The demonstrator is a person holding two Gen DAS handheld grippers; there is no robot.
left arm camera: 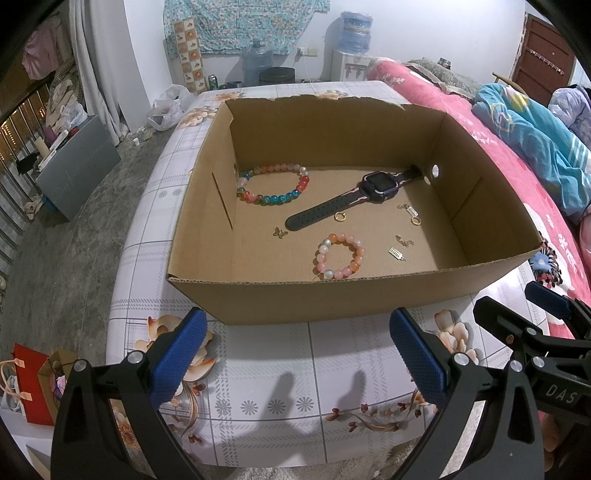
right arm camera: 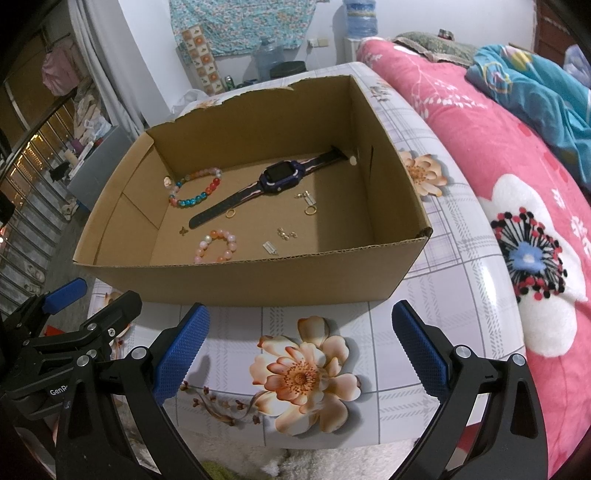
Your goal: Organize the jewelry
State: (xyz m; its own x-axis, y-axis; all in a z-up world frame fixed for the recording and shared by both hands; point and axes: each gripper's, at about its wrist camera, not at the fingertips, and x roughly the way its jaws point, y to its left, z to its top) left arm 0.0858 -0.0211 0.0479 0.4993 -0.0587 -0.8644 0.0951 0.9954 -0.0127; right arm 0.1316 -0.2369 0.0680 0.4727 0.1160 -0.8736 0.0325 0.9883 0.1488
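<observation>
An open cardboard box stands on the floral table. Inside lie a multicolour bead bracelet, a pink bead bracelet, a dark smartwatch, two gold rings, a small butterfly charm and small earrings. My left gripper is open and empty in front of the box. My right gripper is open and empty, also short of the box's near wall.
A bed with a pink floral cover runs along the right of the table. A grey box and bags stand on the floor at left. Water bottles stand at the back wall. The right gripper shows at the left view's right edge.
</observation>
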